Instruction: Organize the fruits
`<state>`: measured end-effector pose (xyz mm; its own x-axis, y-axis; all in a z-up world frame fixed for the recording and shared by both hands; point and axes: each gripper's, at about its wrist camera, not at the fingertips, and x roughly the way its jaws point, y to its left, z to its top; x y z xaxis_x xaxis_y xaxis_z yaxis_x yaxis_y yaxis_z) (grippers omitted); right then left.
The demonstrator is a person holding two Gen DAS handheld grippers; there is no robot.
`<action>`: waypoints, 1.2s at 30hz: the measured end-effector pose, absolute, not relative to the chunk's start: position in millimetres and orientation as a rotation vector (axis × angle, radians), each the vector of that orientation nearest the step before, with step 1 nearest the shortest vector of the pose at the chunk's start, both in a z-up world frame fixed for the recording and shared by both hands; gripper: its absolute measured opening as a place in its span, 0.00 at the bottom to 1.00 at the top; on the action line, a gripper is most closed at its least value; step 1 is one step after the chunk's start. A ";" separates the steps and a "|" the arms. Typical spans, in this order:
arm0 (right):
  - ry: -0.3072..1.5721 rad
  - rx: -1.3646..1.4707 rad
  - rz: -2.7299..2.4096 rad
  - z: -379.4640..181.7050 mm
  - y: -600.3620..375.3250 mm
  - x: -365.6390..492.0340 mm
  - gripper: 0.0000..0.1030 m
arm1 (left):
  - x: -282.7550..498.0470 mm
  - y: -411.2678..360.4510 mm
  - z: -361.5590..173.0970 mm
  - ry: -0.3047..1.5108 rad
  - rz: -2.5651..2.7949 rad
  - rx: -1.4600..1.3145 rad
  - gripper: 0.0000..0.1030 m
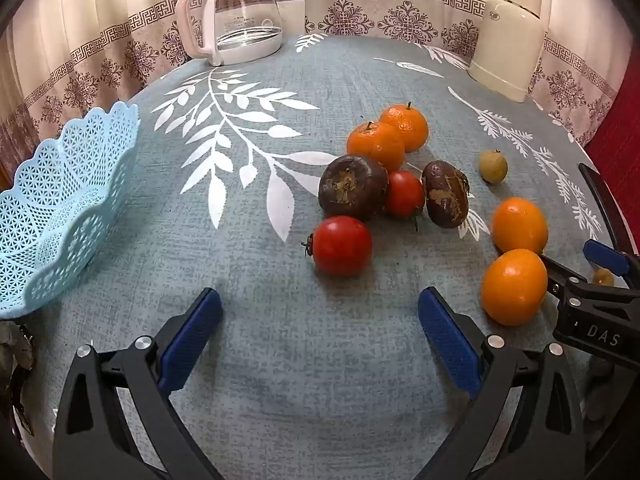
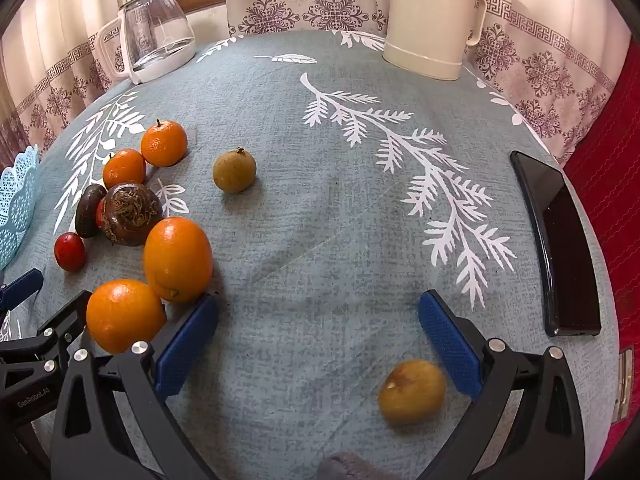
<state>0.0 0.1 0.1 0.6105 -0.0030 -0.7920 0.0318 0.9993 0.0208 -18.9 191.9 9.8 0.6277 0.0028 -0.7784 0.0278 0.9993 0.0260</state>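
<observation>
With our right tool [image 2: 318,340] spread around the small, light, thin-shelled longan [image 2: 412,392] lying near the phone [image 2: 556,248], we judge a gentle pinch across its middle best.

Both cameras sit low, close over the table [image 1: 320,400], and look forward past their own blue fingers toward the curtain. The left camera is on the left side, the right one just beside it. Both see the fruit pile [image 1: 384,184], glass jug [image 2: 156,32] and cream flask [image 2: 432,20].
</observation>
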 end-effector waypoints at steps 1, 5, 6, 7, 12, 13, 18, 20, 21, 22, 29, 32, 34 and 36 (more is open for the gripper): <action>0.914 0.036 -0.019 0.1 0.0 -0.1 0.95 | -19.0 192.0 9.8 0.892 -0.016 0.034 0.97; 0.915 0.038 -0.018 0.0 0.0 0.0 0.95 | -19.0 191.9 9.6 0.892 -0.014 0.037 0.97; 0.915 0.038 -0.018 0.0 0.0 0.0 0.95 | -19.0 191.8 9.6 0.892 -0.014 0.037 0.97; 0.915 0.037 -0.018 0.0 0.0 0.0 0.95 | -19.0 191.8 9.6 0.892 -0.014 0.037 0.97; 0.915 0.037 -0.018 0.0 0.0 0.0 0.95 | -19.0 191.9 9.5 0.892 -0.014 0.036 0.97; 0.915 0.037 -0.019 0.0 0.0 0.0 0.95 | -19.0 191.8 9.5 0.892 -0.014 0.037 0.97; 0.915 0.037 -0.019 0.0 0.0 0.0 0.95 | -19.0 192.0 9.6 0.892 -0.014 0.037 0.97; 0.916 0.037 -0.019 0.0 0.0 0.0 0.95 | -19.1 191.4 9.9 0.892 -0.015 0.036 0.97; 0.916 0.036 -0.019 0.1 -0.2 0.0 0.95 | -19.2 191.1 10.0 0.892 -0.014 0.036 0.97; 0.916 0.036 -0.019 0.1 -0.4 0.0 0.95 | -19.3 190.7 10.1 0.892 -0.014 0.036 0.97; 0.916 0.036 -0.020 0.1 -0.4 0.1 0.95 | -19.7 194.4 8.6 0.893 -0.015 0.036 0.98; 0.917 0.035 -0.020 0.2 -0.5 0.0 0.95 | -19.4 191.9 8.5 0.893 -0.012 0.037 0.98; 0.918 0.035 -0.020 0.1 -0.3 0.1 0.95 | -19.6 191.8 9.9 0.892 -0.012 0.036 0.98; 0.922 0.035 -0.018 0.2 -0.7 -0.4 0.95 | -20.2 191.2 10.2 0.892 -0.012 0.036 0.98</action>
